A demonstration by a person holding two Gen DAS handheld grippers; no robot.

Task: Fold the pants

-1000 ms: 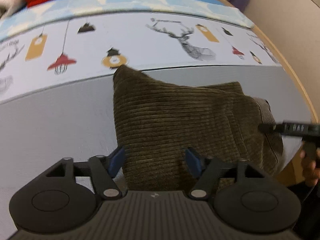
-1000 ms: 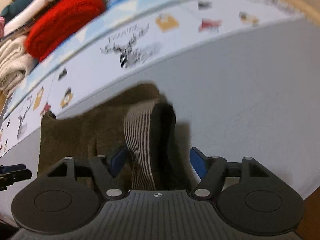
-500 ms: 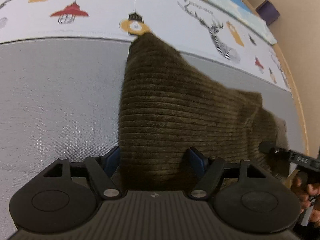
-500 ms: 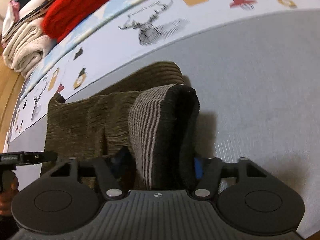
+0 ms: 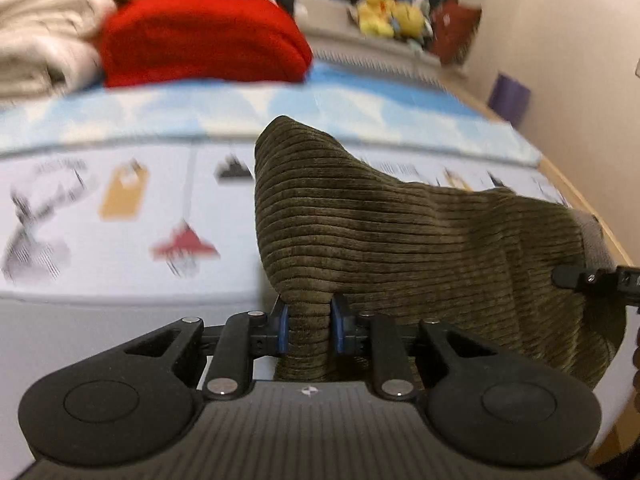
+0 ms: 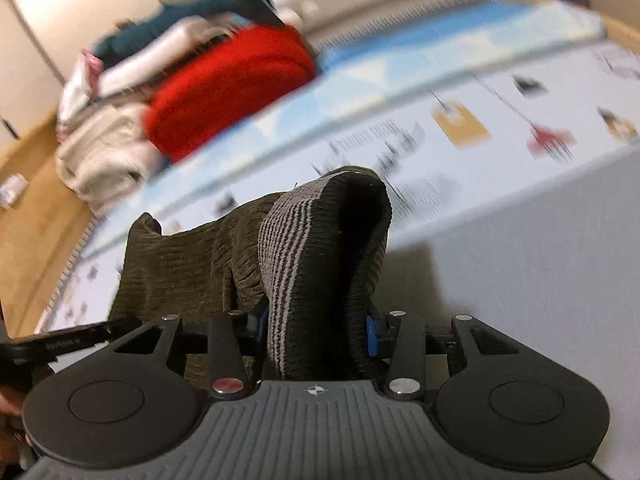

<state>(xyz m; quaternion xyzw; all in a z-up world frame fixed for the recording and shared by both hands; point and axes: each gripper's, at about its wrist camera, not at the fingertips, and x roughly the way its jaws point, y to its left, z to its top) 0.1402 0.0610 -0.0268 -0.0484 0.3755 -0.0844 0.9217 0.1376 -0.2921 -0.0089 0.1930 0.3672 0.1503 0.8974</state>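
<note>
The olive corduroy pants are folded into a thick bundle and hang between my two grippers above the bed. My left gripper is shut on the pants' left edge. My right gripper is shut on the striped grey waistband end of the pants. The right gripper's finger shows at the right edge of the left wrist view. The left gripper's finger shows at the lower left of the right wrist view.
A grey mat and a printed sheet cover the bed. A red folded garment and cream folded clothes are stacked at the back. The wooden bed edge runs along the right, by a beige wall.
Both grippers have closed on the pants and lifted them off the mat. The views have tilted up, so the stacked clothes at the back now show.
</note>
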